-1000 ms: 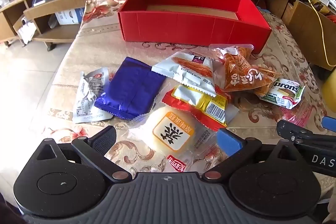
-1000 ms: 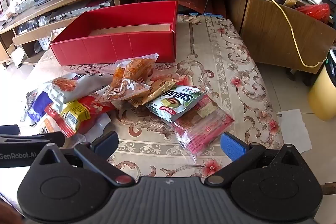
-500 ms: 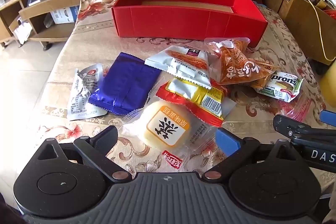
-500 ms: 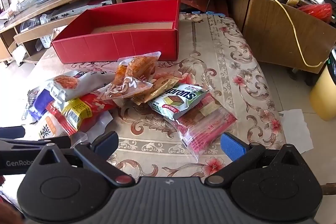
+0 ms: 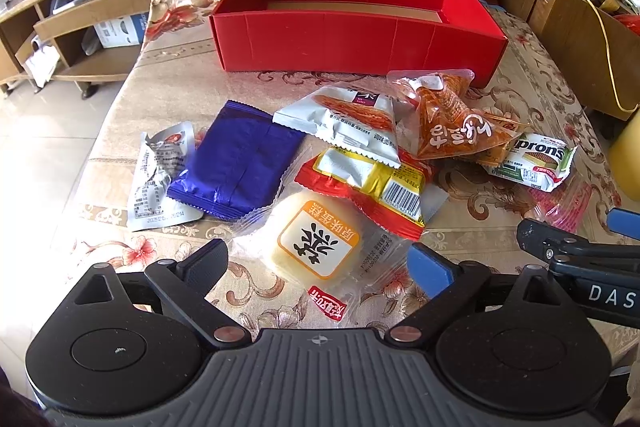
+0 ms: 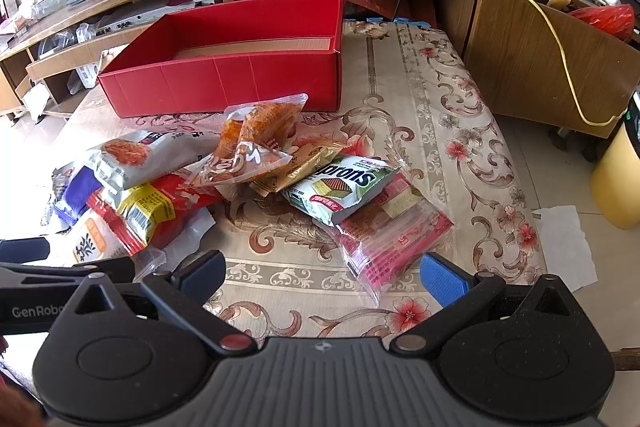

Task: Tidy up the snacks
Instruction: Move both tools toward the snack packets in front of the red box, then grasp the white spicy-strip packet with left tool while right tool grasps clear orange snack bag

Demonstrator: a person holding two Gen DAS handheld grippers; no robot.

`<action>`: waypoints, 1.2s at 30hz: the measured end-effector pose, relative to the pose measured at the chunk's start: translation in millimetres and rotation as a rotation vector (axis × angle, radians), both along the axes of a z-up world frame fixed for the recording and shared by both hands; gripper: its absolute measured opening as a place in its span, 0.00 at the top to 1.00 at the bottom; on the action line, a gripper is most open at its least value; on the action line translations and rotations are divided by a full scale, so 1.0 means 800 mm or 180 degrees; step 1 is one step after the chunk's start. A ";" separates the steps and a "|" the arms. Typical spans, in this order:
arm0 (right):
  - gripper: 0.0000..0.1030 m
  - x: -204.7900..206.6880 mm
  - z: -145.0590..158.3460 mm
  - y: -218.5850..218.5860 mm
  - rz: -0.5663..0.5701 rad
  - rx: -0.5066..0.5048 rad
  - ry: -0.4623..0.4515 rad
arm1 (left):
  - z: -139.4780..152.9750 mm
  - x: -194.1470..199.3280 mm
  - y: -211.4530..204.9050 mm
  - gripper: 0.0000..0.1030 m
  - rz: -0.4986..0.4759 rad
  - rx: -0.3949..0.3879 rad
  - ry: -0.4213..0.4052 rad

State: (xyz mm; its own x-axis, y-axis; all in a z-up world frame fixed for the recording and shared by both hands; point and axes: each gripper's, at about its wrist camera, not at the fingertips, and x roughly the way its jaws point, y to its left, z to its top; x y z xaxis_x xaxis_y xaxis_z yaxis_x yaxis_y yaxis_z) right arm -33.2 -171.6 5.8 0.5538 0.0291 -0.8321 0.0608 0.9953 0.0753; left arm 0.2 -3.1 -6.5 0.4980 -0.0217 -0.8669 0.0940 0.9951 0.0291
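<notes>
I am holding both grippers above the near edge of the floral tablecloth point(image 6: 400, 99), and I am taking the red box point(image 5: 340, 35) as my landmark; it is sitting open at the far side of the cloth, with only its brown floor showing inside.

The left gripper point(image 5: 318, 259) is hanging with its jaws spread wide, though they have just been closing a little. The round cake in clear wrap point(image 5: 316, 243) is lying between the pads, on the cloth nearest to me and farthest from the box; I am not seeing either pad pressing on it.

The right gripper point(image 6: 322, 273) is also standing spread, with nothing pinched; bare cloth is lying between its fingers, and the red-printed clear bag point(image 6: 392, 227) is sitting just beyond its blue pad.

The rest of the snacks are lying in a loose heap in front of the box. The orange crisps bag point(image 5: 452, 123) is lying closest to its front wall, toward the right corner. The white packet point(image 5: 344, 119) is resting just left of it, overlapping the red and yellow packet point(image 5: 376, 187). The purple packet point(image 5: 236, 159) and the crumpled silver wrapper point(image 5: 160, 175) are lying further left, and the green wafer pack point(image 6: 340, 187) is sitting to the right of the crisps.
</notes>
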 end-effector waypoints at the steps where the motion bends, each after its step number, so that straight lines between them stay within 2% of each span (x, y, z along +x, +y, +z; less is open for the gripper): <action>1: 0.01 0.000 0.000 0.000 -0.0002 0.0002 0.0003 | 0.000 0.000 0.000 0.05 -0.0001 0.0000 0.0000; 16: 0.02 0.002 0.002 0.003 0.0031 0.0024 -0.0004 | 0.002 0.000 0.000 0.07 -0.0011 0.0011 -0.0020; 36: 0.10 0.023 0.017 0.010 0.0134 0.0139 -0.0049 | 0.014 0.011 0.006 0.10 0.0023 -0.0019 -0.0176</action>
State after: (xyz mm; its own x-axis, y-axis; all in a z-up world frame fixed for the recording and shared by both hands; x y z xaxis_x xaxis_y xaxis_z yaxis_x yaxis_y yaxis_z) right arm -15.0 -163.7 19.3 0.5642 0.0887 -0.8208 0.0175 0.9927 0.1194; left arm 9.2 1.3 4.3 0.5453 -0.0229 -0.8379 0.0852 0.9960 0.0282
